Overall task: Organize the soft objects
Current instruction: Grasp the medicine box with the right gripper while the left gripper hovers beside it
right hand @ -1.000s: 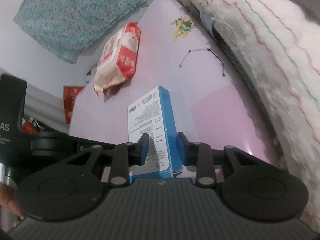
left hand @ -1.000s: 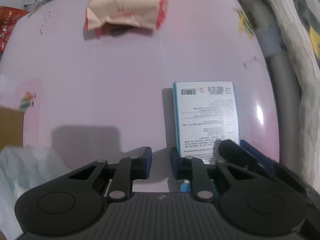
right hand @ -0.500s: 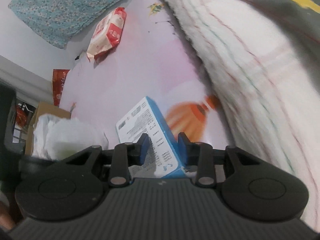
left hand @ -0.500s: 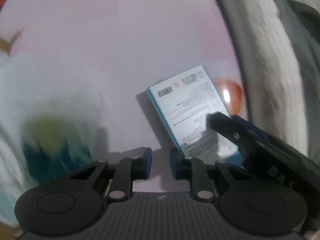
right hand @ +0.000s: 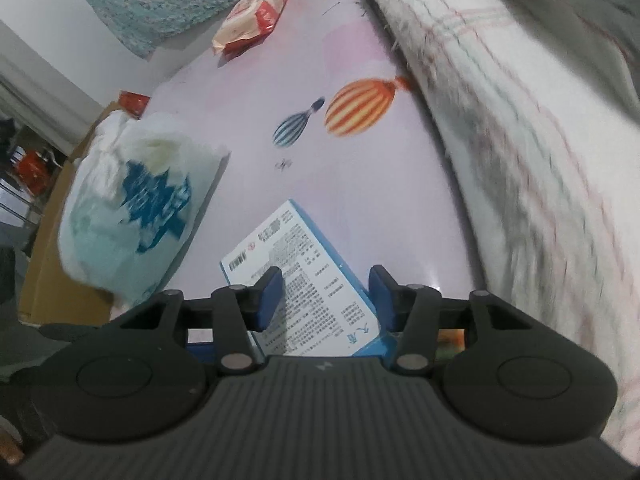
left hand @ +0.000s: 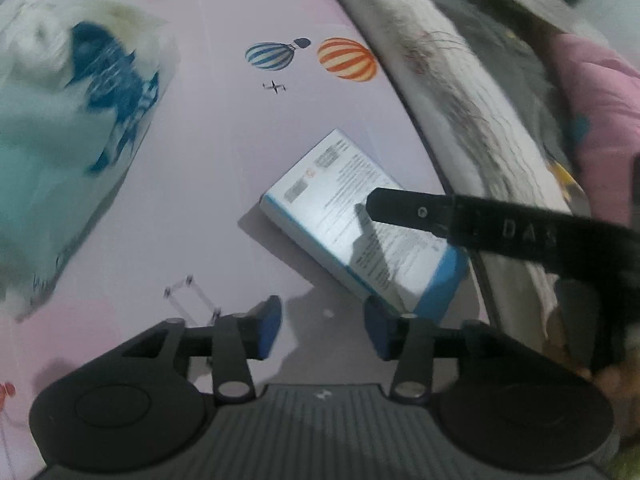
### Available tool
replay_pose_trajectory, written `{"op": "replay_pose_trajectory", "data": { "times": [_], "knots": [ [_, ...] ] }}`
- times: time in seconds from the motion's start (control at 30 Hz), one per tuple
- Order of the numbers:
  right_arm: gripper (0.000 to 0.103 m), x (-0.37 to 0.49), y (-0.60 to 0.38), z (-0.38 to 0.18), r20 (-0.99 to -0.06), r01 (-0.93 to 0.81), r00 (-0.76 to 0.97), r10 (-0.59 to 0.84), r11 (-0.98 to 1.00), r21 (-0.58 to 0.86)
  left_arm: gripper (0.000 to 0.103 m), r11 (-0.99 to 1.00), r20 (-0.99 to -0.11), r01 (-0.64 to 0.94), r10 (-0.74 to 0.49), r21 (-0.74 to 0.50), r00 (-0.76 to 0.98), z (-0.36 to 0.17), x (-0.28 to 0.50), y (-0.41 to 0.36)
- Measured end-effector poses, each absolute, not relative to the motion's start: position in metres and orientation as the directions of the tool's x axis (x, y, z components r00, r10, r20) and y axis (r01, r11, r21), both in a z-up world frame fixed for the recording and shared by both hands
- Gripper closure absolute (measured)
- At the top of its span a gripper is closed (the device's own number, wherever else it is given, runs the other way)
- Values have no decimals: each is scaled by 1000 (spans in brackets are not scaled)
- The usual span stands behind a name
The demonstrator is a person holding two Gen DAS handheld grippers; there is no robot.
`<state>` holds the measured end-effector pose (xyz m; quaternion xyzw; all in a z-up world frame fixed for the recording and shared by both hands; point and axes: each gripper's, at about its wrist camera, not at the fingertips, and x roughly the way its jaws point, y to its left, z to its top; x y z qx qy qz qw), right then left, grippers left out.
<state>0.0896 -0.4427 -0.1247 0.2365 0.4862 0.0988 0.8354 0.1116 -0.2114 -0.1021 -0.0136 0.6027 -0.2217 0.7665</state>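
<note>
The white bag (left hand: 60,128) is smeared by blur and cut at the picture's left edge; its print is unreadable.

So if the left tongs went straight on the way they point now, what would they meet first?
Probably the bare pink sheet: the opening left tongs hold nothing, and the blue-and-white box lies just right of their line. Depth is unclear.

A blue-and-white box (left hand: 360,224) is lying flat on the pink sheet (left hand: 224,152), its printed white face turned up and one corner pointing toward the orange striped balloon (left hand: 347,59) printed on that sheet; it is sitting near the balloon. A white plastic bag (left hand: 68,132) with a dark blue print is slumping on the sheet, well apart from the balloon, bulging and crumpled. A red-and-cream wipes pack (right hand: 252,20) is lying far beyond the balloon.
</note>
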Motion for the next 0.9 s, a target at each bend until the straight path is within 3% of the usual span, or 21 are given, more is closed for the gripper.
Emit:
{"op": "replay_pose_trajectory", "data": {
  "times": [0.23, 0.5, 0.6, 0.73, 0.9],
  "knots": [
    [52, 60, -434, -130, -708, 61, 559, 431, 830, 554, 24, 873, -857, 360, -435, -327, 275, -84, 74, -188],
    [46, 60, -449, -119, -665, 90, 596, 451, 784, 614, 23, 858, -791, 337, -497, -387, 358, -38, 91, -163],
    [38, 59, -453, -109, -645, 72, 616, 453, 782, 619, 20, 879, -776, 343, -459, -330, 432, -1, 87, -135],
    [35, 56, -456, -100, -626, 49, 640, 446, 789, 613, 14, 921, -772, 358, -340, -156, 538, 36, 68, -101],
    [35, 48, -459, -102, -627, 43, 648, 433, 801, 597, 11, 947, -821, 319, -208, -32, 532, 8, 40, -79]
  ]
}}
